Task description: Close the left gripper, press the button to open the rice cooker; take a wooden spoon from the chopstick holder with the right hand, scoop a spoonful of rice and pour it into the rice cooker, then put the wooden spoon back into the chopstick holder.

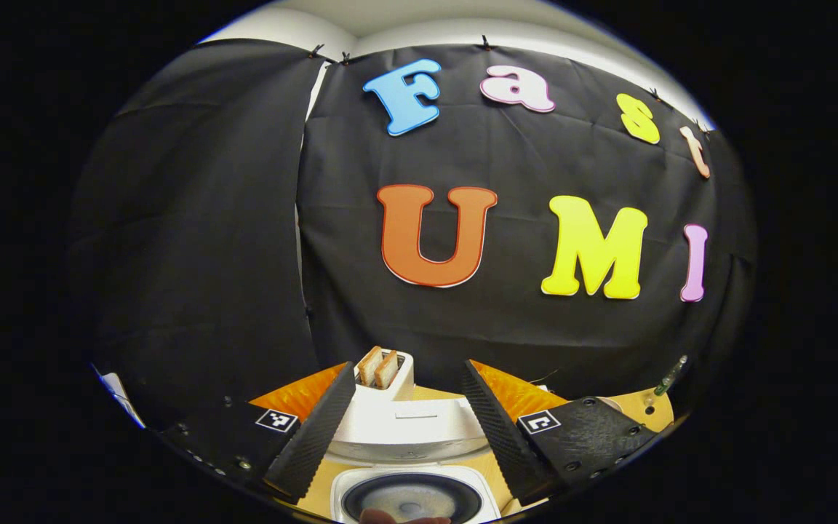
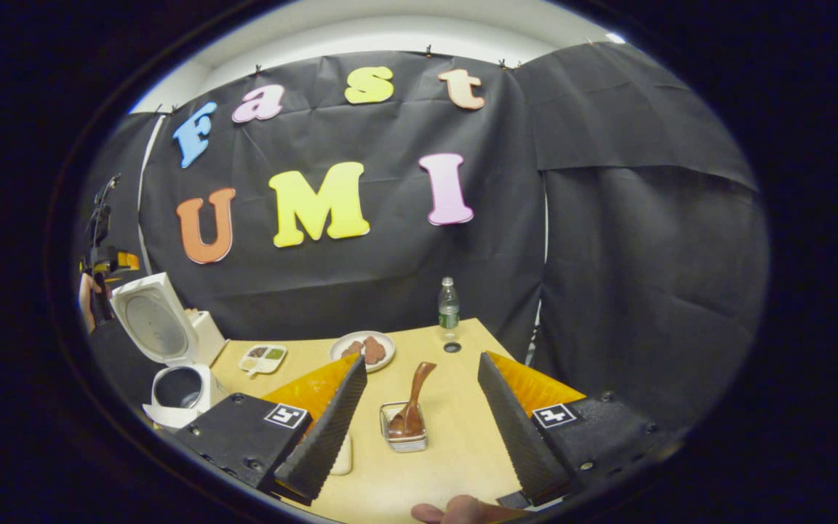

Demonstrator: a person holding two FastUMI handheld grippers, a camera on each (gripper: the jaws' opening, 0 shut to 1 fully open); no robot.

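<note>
Left hand-held gripper (image 1: 408, 415) hangs right over the rice cooker (image 1: 413, 466), fingers spread wide with nothing between them. The cooker's lid is up and the dark inner pot sits open directly below. Behind the lid there's a toaster (image 1: 388, 375) with two slices of bread poking out of it.

Over to the right gripper view: the right hand-held gripper (image 2: 419, 418) is also wide open and holding nothing, poised above the desk (image 2: 455, 444). Dead ahead between its fingers stands the chopstick holder (image 2: 404, 429), and the wooden spoon (image 2: 413, 397) is in it, handle tilted up and away. Far left on the desk, the rice cooker (image 2: 172, 349), lid raised. Farther back, a plate (image 2: 364, 349) of food, a small divided tray (image 2: 262, 358) and a water bottle (image 2: 448, 306).
</note>
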